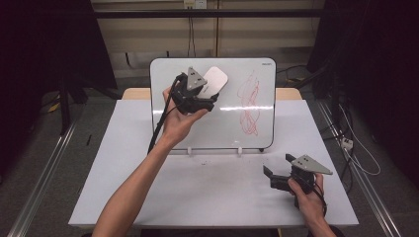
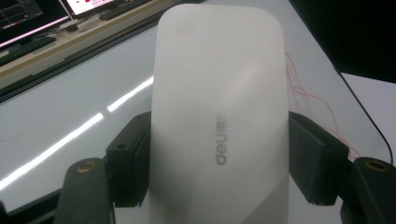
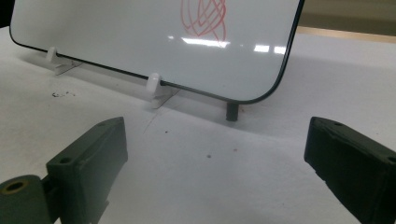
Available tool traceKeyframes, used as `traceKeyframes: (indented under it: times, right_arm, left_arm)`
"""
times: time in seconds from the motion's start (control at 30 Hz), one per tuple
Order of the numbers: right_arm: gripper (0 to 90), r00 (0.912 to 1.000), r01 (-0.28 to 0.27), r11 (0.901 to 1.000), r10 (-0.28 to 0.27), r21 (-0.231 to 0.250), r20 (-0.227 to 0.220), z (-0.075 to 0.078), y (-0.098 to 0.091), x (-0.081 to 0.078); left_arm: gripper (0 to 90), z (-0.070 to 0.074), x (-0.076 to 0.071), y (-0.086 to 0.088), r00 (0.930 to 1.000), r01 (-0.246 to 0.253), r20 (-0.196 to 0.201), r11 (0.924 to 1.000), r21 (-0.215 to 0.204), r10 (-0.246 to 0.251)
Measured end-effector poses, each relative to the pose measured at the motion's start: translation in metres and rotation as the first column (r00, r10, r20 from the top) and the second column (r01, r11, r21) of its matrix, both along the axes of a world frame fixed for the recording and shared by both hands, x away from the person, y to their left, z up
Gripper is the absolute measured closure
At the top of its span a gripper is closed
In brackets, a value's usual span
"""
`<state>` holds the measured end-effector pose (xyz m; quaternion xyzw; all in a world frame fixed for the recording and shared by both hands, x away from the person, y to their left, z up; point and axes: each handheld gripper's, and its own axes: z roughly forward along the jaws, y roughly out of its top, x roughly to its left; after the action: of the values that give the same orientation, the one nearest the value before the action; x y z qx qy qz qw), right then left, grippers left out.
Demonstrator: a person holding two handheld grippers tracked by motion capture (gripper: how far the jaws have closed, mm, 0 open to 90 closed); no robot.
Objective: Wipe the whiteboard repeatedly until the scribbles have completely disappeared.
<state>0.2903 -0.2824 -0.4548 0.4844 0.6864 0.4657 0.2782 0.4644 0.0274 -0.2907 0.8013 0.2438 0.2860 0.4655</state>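
Against the upper middle of the whiteboard (image 1: 212, 133), the left gripper (image 1: 213, 95) is clamped on the white eraser (image 1: 216, 79), its pad facing the board, left of the red scribble (image 1: 249, 101). Below the whiteboard's right corner, the right gripper (image 1: 276, 170) rests on the tabletop (image 1: 207, 192), jaws apart and holding nothing.
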Motion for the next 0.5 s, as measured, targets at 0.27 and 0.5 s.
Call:
traceKeyframes:
  times: [0.27,0.5]
  right_arm:
    - [6.2,1.0,-0.009,1.0,0.009,-0.004,0.002,0.001,0.002,0.001]
    - [6.2,1.0,-0.009,1.0,0.009,-0.002,0.003,0.001,0.002,0.001]
  left_arm:
    - [30.9,-0.003,0.002,-0.018,0.9998,0.013,0.012,0.9999,0.008,-0.013]
    - [30.9,-0.006,0.007,-0.029,0.9997,0.015,0.018,0.9997,0.022,-0.015]
